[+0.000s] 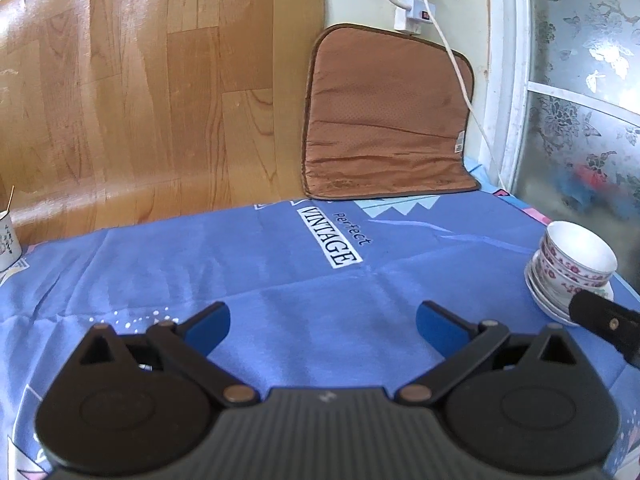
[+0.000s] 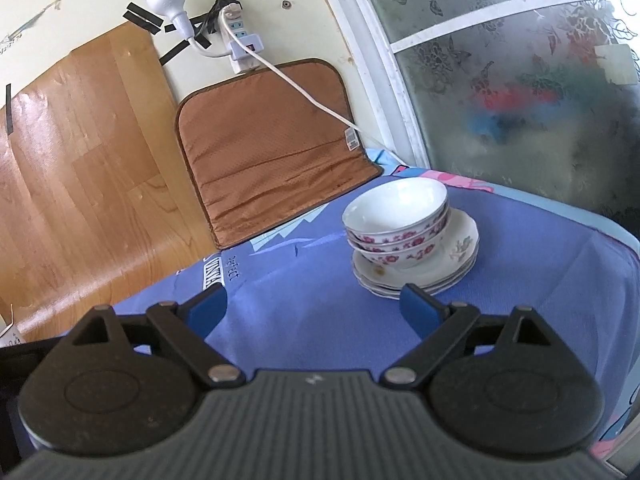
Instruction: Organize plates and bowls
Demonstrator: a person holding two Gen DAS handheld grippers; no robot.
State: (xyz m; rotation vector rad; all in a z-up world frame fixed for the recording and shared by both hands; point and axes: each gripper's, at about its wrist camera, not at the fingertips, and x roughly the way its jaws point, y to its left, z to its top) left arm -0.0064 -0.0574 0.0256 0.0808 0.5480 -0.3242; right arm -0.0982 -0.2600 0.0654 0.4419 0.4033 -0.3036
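A stack of white bowls with red flower bands [image 2: 396, 220] sits on a stack of white plates [image 2: 460, 256] on the blue tablecloth [image 2: 312, 280], near its far right corner. My right gripper [image 2: 316, 308] is open and empty, just in front of the plates, its right fingertip close to their rim. In the left wrist view the same bowls [image 1: 572, 268] and plates [image 1: 548, 304] stand at the right edge. My left gripper [image 1: 324, 324] is open and empty over the cloth, well left of the stack. The right gripper's black finger [image 1: 604, 320] shows beside the plates.
A brown cushion [image 2: 272, 148] leans against the wall behind the table. A power strip with a white cable [image 2: 244, 48] hangs above it. Frosted flowered window panes [image 2: 520, 80] stand on the right. A white cup [image 1: 6, 244] sits at the table's far left.
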